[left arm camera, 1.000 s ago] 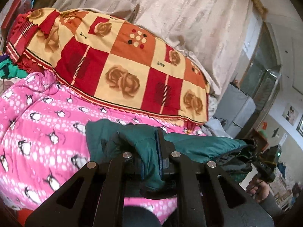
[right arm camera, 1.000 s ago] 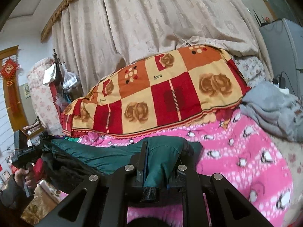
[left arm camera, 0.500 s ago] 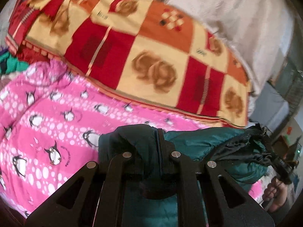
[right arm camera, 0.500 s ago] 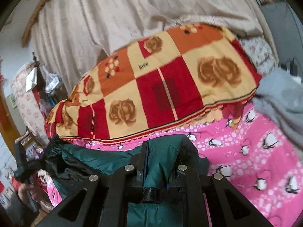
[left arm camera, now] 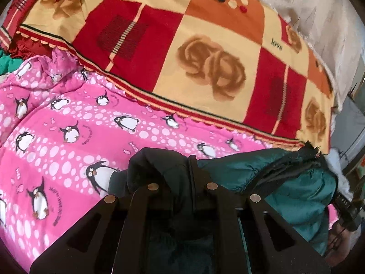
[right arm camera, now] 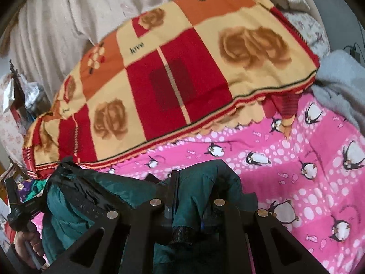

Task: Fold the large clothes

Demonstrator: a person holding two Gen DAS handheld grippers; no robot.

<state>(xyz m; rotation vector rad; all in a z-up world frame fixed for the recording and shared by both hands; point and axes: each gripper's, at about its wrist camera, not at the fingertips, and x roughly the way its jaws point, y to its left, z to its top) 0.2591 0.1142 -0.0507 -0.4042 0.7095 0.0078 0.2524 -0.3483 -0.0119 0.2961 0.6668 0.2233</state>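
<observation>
Dark green padded jacket (left arm camera: 285, 178) hangs stretched between two black grippers, above a pink penguin-print blanket (left arm camera: 68, 123). The left gripper (left arm camera: 190, 171) is clamped on one bunched edge of it; the right gripper (right arm camera: 176, 187) is clamped on the other. Beyond lies a red, orange and cream rose-patterned quilt (right arm camera: 173, 68), and behind it pale beige curtains (right arm camera: 68, 18).
</observation>
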